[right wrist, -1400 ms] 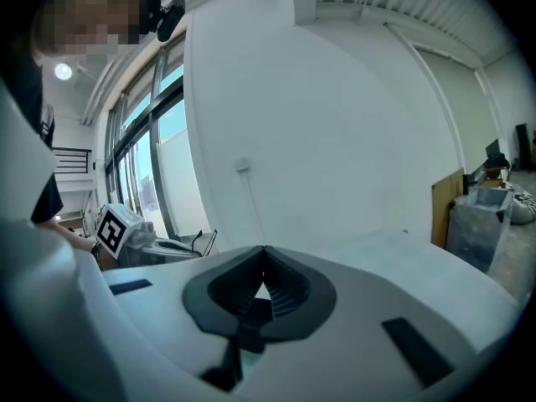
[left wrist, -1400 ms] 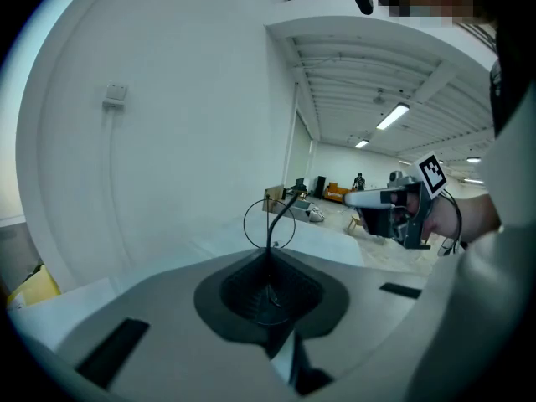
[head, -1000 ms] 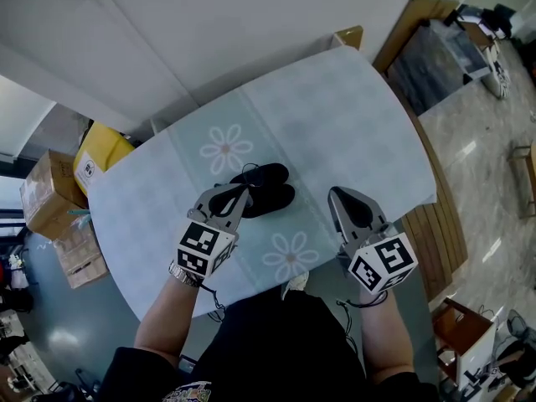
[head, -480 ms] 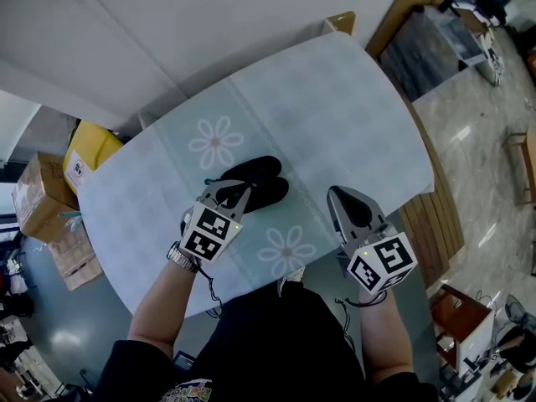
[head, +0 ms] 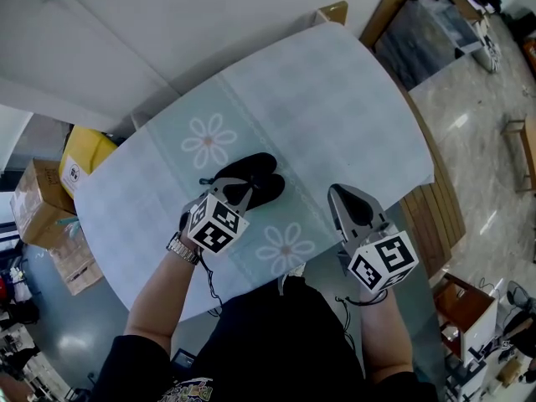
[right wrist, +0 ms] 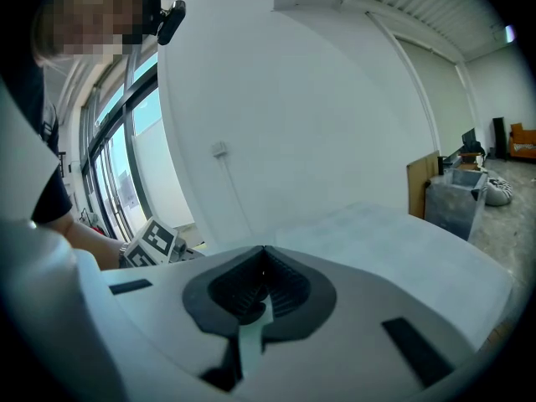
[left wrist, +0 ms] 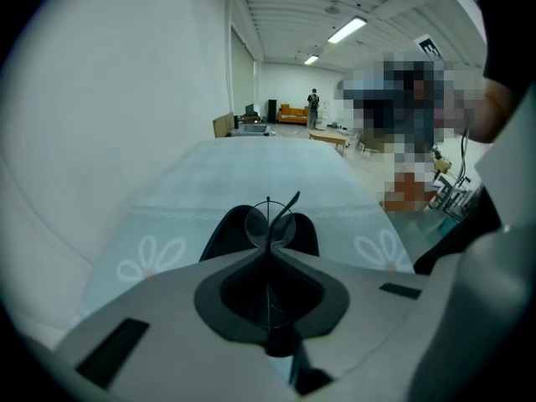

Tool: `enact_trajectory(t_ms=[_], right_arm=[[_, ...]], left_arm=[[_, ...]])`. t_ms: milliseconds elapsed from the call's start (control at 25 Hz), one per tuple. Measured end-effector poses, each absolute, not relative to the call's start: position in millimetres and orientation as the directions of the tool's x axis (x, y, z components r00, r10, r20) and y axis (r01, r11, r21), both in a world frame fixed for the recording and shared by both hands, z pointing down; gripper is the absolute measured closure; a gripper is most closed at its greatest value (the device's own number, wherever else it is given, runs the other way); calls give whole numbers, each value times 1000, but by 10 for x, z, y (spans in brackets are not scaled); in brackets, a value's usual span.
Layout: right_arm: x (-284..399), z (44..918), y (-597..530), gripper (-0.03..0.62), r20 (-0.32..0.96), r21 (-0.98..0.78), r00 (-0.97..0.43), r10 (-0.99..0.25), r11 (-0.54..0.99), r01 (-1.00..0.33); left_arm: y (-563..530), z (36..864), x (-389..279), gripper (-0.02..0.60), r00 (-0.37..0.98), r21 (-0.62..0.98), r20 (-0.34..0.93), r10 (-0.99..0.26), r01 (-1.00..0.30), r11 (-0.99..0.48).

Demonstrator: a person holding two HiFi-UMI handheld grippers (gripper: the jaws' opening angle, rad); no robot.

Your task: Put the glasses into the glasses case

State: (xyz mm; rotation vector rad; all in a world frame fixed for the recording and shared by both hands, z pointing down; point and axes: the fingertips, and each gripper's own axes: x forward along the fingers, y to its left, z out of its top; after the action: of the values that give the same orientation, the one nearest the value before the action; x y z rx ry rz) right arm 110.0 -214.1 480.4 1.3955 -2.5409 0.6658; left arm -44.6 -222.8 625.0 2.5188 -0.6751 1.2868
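Looking down in the head view, a pale blue counter [head: 335,99] printed with daisies carries a black glasses case [head: 261,167], which lies open as 2 dark halves side by side. The left gripper [head: 240,189] hangs over the near half of the case. The right gripper [head: 338,193] is well apart to the right, over bare cloth near the counter's front edge. Cardboard boxes [head: 38,199] stand on the floor beyond the counter's left end. In the left gripper view, the jaws are closed on the glasses [left wrist: 270,223]. 2 clear round lenses in thin wire rims stick out just past the tips, and 1 temple arm angles up to the right. The open case lies on the counter directly beyond the lenses, a dark half showing on either side of them. In the right gripper view, the jaws meet tip to tip with nothing between them. The counter stretches ahead toward a white wall, and the left gripper shows at the left.
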Motion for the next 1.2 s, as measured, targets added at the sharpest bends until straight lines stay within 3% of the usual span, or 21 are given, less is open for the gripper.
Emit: enact_trajectory(t_ms=[640, 1200], right_arm=[[1197, 4881, -2115, 571, 361, -316, -529, -768, 433, -844], [1330, 4895, -2041, 571, 360, -320, -511, -781, 411, -854]], left_arm=[[-2080, 6530, -336, 551, 421, 42, 898, -128, -371, -928], [-2029, 6669, -297, 549, 365, 10, 924, -115, -321, -947]])
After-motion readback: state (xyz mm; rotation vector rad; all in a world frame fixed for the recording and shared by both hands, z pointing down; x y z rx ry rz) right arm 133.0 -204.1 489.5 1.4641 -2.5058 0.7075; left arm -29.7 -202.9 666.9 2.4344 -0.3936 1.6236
